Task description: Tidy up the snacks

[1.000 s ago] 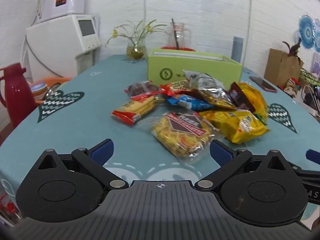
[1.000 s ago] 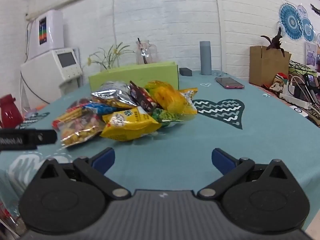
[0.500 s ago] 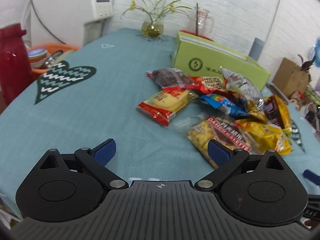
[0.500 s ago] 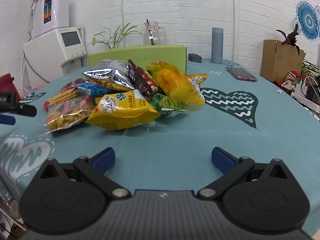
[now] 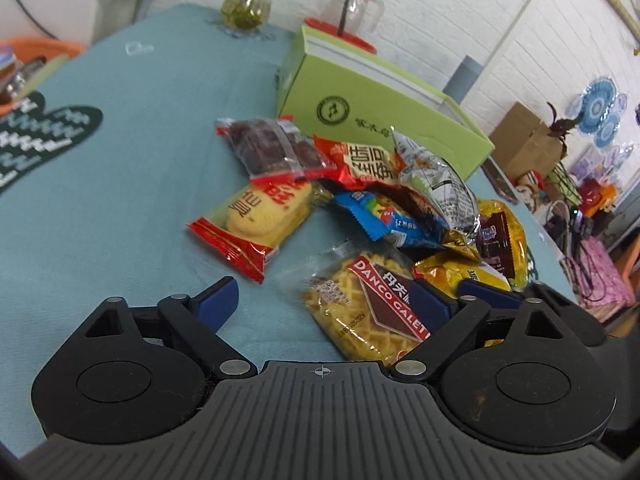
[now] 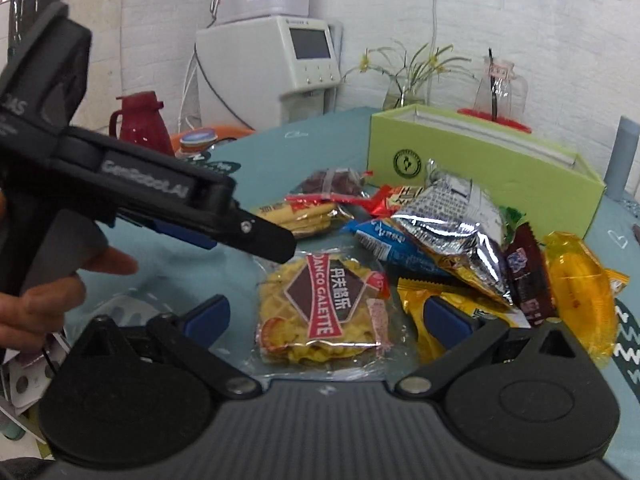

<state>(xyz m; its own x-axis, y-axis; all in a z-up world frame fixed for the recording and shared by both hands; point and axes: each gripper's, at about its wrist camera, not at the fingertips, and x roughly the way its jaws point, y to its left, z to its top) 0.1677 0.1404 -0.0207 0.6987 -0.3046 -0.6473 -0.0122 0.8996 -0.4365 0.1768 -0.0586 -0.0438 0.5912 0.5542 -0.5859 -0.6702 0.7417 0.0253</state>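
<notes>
- The left claw (image 5: 326, 298) hangs low over the teal bench (image 5: 120, 184) with its jaws spread wide and nothing between them; its right blue fingertip (image 5: 428, 300) lies over the edge of the waffle packet (image 5: 360, 304).
- The right claw (image 6: 326, 314) is likewise released, its blue fingertips on either side of the same waffle packet (image 6: 324, 308) — whether they touch it cannot be told. The left claw's black body (image 6: 140, 196) crosses this view from the left, held in a hand (image 6: 52, 284).
- Just past the waffles, a red-and-yellow biscuit pack (image 5: 260, 224) lies to the left, slightly apart from the heap.
- The rest of the snacks sit piled together: a blue wrapper (image 5: 384, 220), a silver bag (image 5: 436, 188) on top, a yellow bag (image 5: 464, 276) behind the right fingertip, a brown-and-gold packet (image 5: 500, 236) and a clear pack of dark pieces (image 5: 268, 148).
- Behind the heap stands the green box (image 5: 384, 116), open at the top, near the snacks.
- Farther back, a glass vase of yellow flowers (image 5: 244, 12) and a glass jug (image 5: 356, 4) stand before the white brick wall.
</notes>
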